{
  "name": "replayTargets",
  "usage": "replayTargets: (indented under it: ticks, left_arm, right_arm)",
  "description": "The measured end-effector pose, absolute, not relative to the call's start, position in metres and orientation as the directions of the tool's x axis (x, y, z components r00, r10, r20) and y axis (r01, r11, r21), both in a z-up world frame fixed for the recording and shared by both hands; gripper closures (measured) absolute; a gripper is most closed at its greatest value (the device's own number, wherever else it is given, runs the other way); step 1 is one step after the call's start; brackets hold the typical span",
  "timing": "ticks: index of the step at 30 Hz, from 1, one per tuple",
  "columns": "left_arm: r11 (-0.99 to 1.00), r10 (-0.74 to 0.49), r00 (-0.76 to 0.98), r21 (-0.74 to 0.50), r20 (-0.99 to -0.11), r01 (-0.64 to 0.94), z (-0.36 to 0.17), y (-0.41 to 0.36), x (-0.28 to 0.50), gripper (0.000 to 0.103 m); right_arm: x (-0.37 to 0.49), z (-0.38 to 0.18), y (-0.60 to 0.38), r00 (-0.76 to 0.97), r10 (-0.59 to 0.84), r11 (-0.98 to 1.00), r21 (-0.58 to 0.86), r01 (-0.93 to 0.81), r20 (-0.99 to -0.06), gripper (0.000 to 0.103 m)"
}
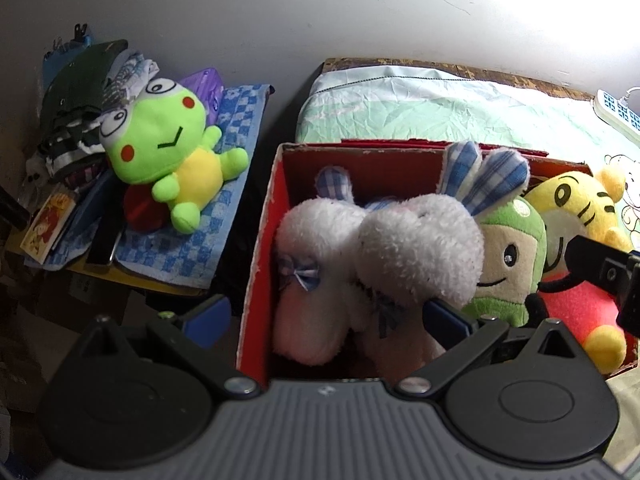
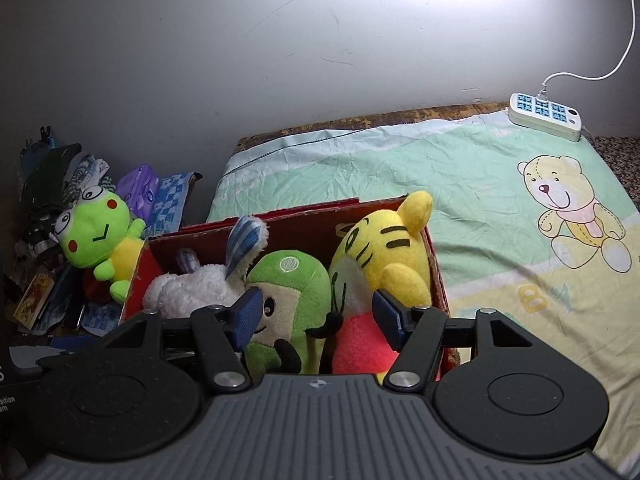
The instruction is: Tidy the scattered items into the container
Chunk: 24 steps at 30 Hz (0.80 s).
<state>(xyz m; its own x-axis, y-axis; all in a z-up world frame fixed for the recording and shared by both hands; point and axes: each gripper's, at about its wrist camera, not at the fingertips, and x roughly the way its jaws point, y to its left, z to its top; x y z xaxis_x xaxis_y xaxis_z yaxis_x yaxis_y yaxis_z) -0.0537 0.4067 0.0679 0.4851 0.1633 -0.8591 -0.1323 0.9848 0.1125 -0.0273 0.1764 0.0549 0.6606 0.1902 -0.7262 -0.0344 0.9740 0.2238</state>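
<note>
A red cardboard box (image 1: 269, 216) (image 2: 438, 276) stands on the bed. It holds a white plush rabbit (image 1: 416, 248) (image 2: 188, 288) with blue checked ears, a green plush (image 1: 508, 256) (image 2: 292, 292) and a yellow tiger plush (image 1: 576, 204) (image 2: 384, 248) with a red body. My left gripper (image 1: 326, 316) is open above the box's left end, over the rabbit. My right gripper (image 2: 318, 316) is open just above the green plush and the tiger, and part of it shows in the left wrist view (image 1: 604, 272). A green frog plush (image 1: 168, 148) (image 2: 98, 240) lies outside the box.
The frog lies on a blue checked towel (image 1: 224, 184) on a cluttered side table (image 1: 100, 272) left of the bed, among dark clothes (image 1: 76, 92) and a purple pack (image 2: 140, 188). The green sheet (image 2: 460, 184) with a bear print covers the bed. A power strip (image 2: 546, 116) lies at the far right.
</note>
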Motion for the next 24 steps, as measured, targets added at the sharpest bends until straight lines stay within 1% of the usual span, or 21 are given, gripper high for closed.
replayTargets:
  ticks: [5,15,24]
  left_arm:
    - [0.986,0.157,0.501,0.110,-0.851,-0.123,0.070,0.407,-0.052,0.001]
    - [0.986,0.157,0.507,0.102,-0.847,-0.135,0.068,0.408,-0.055,0.000]
    - [0.983,0.173,0.513,0.114,-0.841,-0.144,0.066,0.405,-0.058,0.000]
  right_arm:
    - [-0.026,0.053,0.177,0.663,0.179,0.973,0.229,-0.012,-0.727,0.039]
    - [-0.029,0.048,0.185,0.660,0.199,0.976,0.211,-0.062,-0.725,0.039]
    - [-0.027,0.040,0.181,0.644,0.224,0.969,0.238,-0.065,-0.732,0.039]
